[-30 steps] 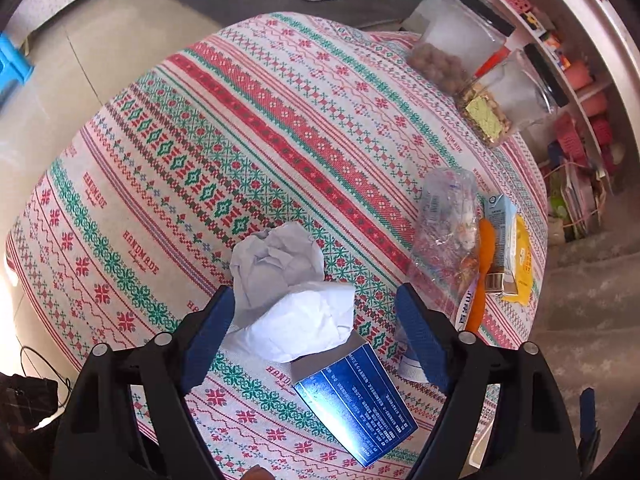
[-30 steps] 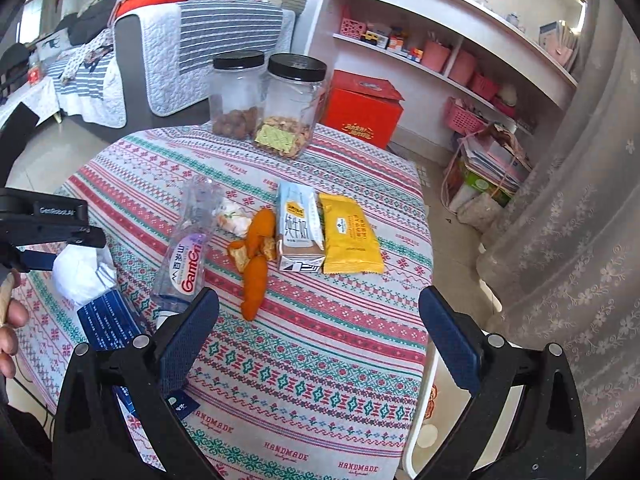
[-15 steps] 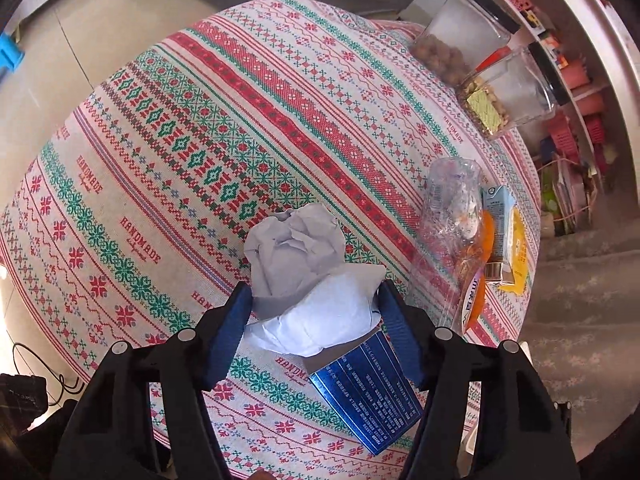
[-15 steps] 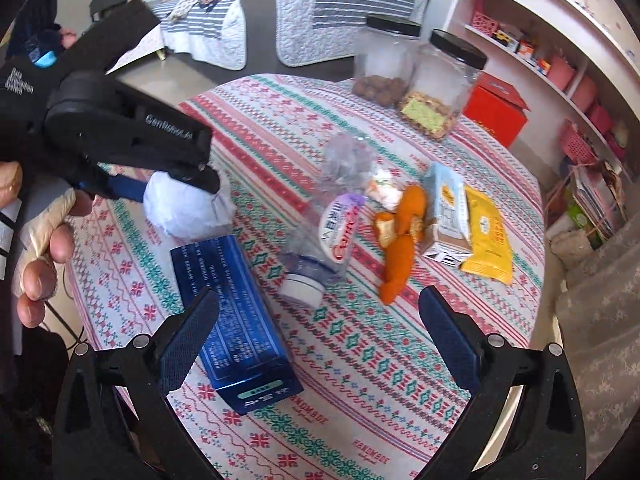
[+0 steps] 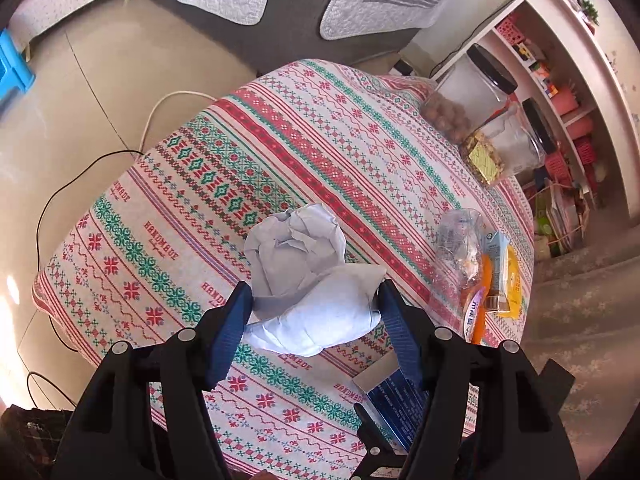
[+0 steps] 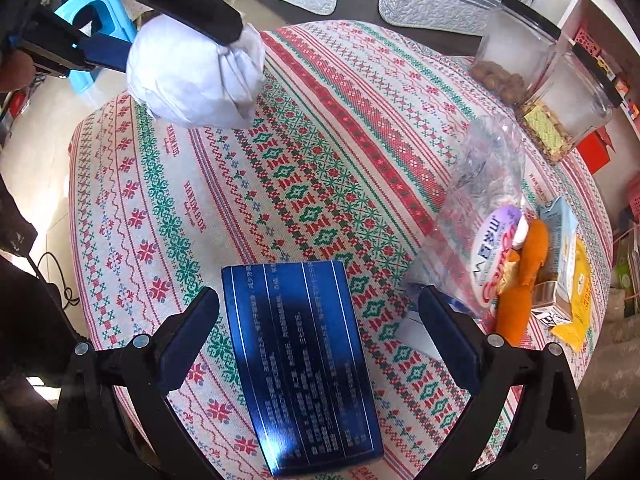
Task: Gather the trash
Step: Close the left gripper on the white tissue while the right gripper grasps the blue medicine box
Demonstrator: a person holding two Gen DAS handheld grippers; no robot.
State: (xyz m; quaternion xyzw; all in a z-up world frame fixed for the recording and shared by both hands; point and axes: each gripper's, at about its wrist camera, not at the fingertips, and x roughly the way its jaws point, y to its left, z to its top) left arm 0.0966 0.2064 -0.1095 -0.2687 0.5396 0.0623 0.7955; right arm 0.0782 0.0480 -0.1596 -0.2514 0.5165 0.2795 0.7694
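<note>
Between the wide-spread fingers of the right gripper (image 6: 318,332), a dark blue box (image 6: 298,360) lies flat on the patterned tablecloth (image 6: 320,168), untouched by either pad. Just right of it lie a crushed plastic bottle (image 6: 476,216), orange peel (image 6: 524,280), a small carton (image 6: 558,240) and a yellow packet (image 6: 580,300). Farther left, the left gripper (image 5: 314,304) clamps a crumpled white paper wad (image 5: 304,276) from both sides, lifted clear of the cloth. Two black-lidded jars (image 6: 536,84) stand at the far edge.
</note>
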